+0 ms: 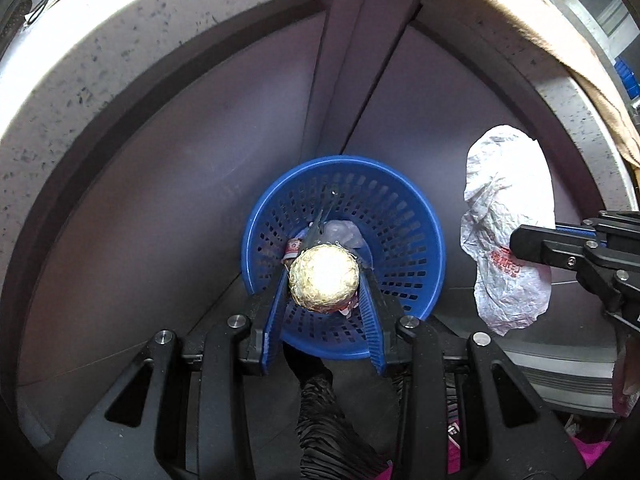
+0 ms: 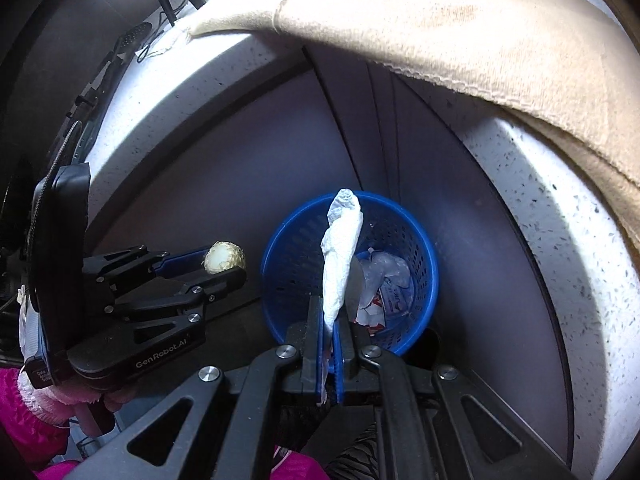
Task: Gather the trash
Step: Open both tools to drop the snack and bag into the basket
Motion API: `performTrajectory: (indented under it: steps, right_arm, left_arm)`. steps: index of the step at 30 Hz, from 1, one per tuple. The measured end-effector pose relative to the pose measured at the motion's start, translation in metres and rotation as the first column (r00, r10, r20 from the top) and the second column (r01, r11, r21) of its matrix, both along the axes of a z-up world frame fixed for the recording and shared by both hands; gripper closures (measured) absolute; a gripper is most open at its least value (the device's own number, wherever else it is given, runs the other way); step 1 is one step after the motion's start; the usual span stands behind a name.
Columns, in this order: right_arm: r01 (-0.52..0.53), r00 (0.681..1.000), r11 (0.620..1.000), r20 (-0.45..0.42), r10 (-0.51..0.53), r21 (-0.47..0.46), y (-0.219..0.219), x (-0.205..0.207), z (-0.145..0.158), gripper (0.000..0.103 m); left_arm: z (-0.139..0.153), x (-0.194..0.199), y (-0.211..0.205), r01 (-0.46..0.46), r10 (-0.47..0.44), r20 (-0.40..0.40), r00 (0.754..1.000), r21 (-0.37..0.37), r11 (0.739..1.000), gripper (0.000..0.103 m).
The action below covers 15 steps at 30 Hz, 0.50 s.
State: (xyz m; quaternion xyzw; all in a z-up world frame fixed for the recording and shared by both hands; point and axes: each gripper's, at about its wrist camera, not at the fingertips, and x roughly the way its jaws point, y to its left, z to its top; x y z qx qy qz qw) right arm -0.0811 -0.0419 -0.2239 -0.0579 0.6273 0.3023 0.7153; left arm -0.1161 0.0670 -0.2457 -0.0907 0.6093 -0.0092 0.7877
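Observation:
A blue perforated basket (image 1: 400, 208) stands on the floor against a dark cabinet. Directly above its opening, my left gripper (image 1: 324, 280) is shut on a gold foil ball (image 1: 324, 276). To the right, my right gripper (image 1: 520, 242) is shut on a crumpled white wrapper with red print (image 1: 504, 208), beside the basket. In the right wrist view the white wrapper (image 2: 342, 240) stands up from the right gripper (image 2: 329, 312) in front of the basket (image 2: 292, 264). Clear plastic and printed scraps (image 2: 384, 280) lie inside. The left gripper (image 2: 226, 266) holds the foil ball (image 2: 225, 260) left of the basket.
A speckled white counter edge (image 1: 100, 60) curves overhead, with dark cabinet doors (image 1: 160, 200) beneath it. A beige cloth (image 2: 440, 20) hangs over the counter at the right. A person's pink sleeve (image 2: 24, 412) shows at the lower left.

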Motion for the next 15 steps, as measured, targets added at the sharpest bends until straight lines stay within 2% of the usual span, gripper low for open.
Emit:
performTrajectory:
  steps: [12,14,15]
  right_arm:
    - [0.002,1.0,1.0,0.01,-0.002,-0.014,0.0041,0.0052,-0.0056,0.096]
    - [0.006,1.0,1.0,0.014,-0.006,-0.011,0.0015,0.0042,-0.0044,0.084]
    - [0.008,1.0,1.0,0.018,-0.008,-0.012,0.0015,0.0046,-0.0035,0.082]
  left_arm:
    - [-0.0077,0.0091,-0.004,0.002,-0.002,-0.012,1.0,0.024,1.0,0.068]
    - [-0.0071,0.0093,-0.0044,0.004,-0.004,-0.005,1.0,0.026,1.0,0.068]
    - [-0.0063,0.0094,-0.0046,0.004,-0.004,-0.002,1.0,0.027,1.0,0.068]
